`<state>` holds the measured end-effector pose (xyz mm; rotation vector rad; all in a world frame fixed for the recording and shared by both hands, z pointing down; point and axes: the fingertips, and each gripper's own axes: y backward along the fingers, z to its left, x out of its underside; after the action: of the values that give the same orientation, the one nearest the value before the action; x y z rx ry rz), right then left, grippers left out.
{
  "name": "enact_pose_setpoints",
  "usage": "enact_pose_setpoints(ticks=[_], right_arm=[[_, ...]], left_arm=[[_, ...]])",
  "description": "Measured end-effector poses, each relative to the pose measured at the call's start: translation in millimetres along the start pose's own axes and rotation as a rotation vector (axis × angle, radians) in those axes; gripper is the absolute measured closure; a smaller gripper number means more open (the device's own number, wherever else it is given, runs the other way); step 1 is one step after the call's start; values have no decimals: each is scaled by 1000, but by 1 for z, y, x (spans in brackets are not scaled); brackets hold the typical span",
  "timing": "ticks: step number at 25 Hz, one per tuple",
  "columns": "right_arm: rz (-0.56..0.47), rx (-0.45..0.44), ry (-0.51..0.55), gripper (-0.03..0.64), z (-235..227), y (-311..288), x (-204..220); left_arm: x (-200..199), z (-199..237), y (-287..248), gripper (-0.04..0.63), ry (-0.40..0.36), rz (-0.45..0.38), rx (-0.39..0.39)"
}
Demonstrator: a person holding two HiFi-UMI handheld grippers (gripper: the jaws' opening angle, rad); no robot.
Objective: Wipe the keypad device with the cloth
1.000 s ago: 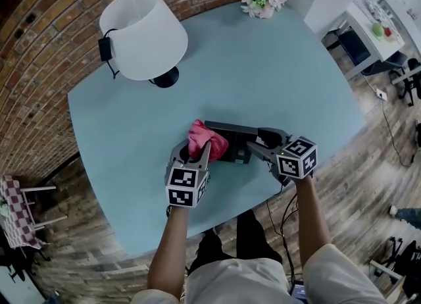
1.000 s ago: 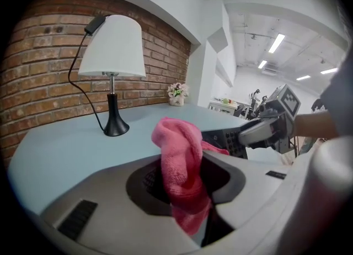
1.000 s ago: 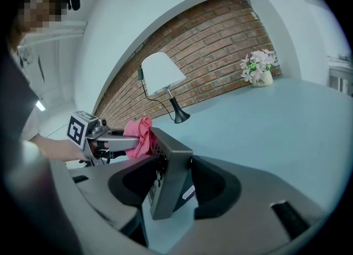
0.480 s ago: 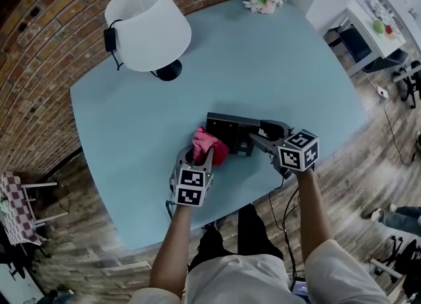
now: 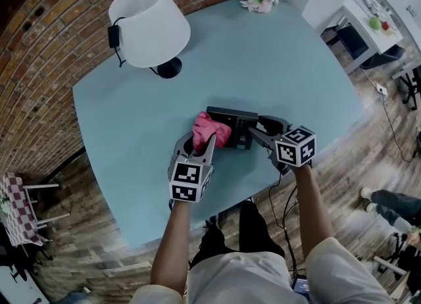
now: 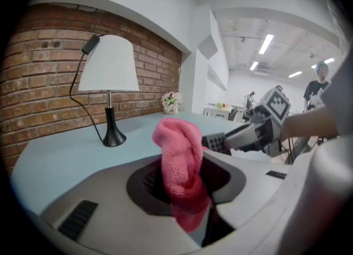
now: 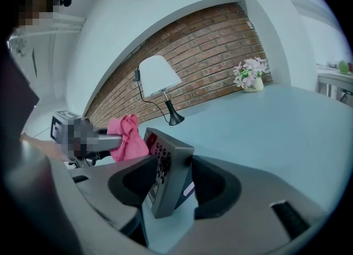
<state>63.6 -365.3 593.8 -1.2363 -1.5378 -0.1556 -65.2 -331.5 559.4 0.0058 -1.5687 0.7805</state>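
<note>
1. Table, pale blue, carries everything, with the white-shaded lamp standing at its far left.
2. Keypad device sits near the front edge. The right gripper has its jaws clamped on the device's right end, body tilted between them.
3. Left gripper pinches the pink cloth tight between its jaws, and the bunched cloth sticks out beyond the tips, touching the device's left end.
</note>
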Motion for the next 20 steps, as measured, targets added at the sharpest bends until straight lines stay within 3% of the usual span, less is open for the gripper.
enact_pose_setpoints(ticks=[5, 13, 20], right_arm=[[-11, 0, -23, 396, 1, 7, 7], [14, 1, -25, 396, 2, 13, 20], [31, -12, -34, 396, 4, 14, 30]], left_arm=[[-37, -18, -12, 445, 42, -79, 52], [-18, -33, -44, 443, 133, -59, 32], [-16, -36, -47, 443, 74, -61, -16]])
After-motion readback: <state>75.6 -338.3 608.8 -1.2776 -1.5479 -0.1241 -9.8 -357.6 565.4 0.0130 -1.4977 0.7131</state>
